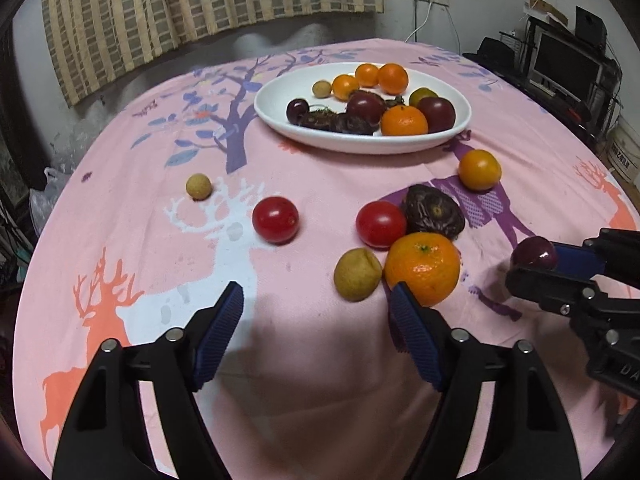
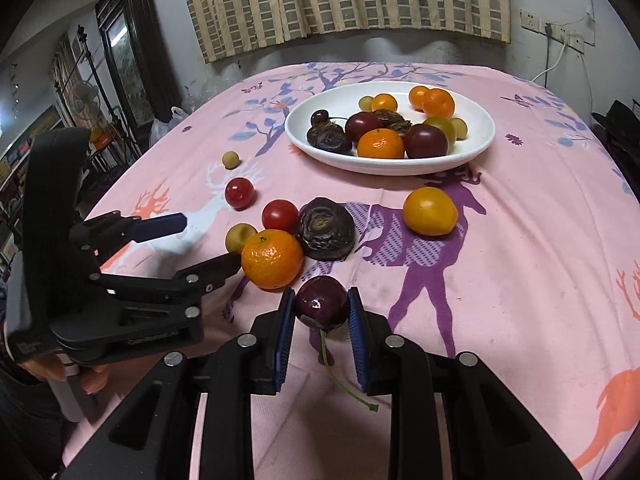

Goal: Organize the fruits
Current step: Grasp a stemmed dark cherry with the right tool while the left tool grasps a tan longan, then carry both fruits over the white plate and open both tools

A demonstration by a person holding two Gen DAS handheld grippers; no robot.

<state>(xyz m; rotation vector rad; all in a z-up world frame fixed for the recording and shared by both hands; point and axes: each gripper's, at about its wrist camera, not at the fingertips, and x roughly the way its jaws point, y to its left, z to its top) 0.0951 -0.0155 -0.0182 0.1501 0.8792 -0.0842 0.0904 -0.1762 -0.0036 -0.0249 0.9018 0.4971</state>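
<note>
The right claw (image 2: 322, 304) is closed on a dark cherry (image 2: 321, 304), one blue pad against each side of it, just above the pink deer-print cloth of the worktop (image 2: 520, 240). The cherry's green stem (image 2: 340, 376) trails back toward the camera and off to the right, so its long axis runs roughly along the claw's fingers. In the left wrist view the same cherry (image 1: 535, 253) shows at the far right, between that claw's pads.

The left claw (image 1: 316, 308) stands wide open and holds nothing — its right pad lies just beside a mandarin (image 1: 423, 268). Crowded round that mandarin are a small yellow-brown fruit (image 1: 357, 274), a red tomato (image 1: 380, 224) and a dark wrinkled fruit (image 1: 434, 211); these sit touching or nearly so. A second red tomato (image 1: 275, 219) lies apart to the left, and a small tan fruit (image 1: 198, 186) farther left again. An orange-yellow tomato (image 1: 479, 169) sits alone to the right, between the cluster and the plate.

Farther off, the white plate (image 1: 280, 100) carries a heap of fruit — mandarins, dark tomatoes, small orange ones, a cherry. Beyond the worktop hangs a striped curtain (image 1: 200, 0).
</note>
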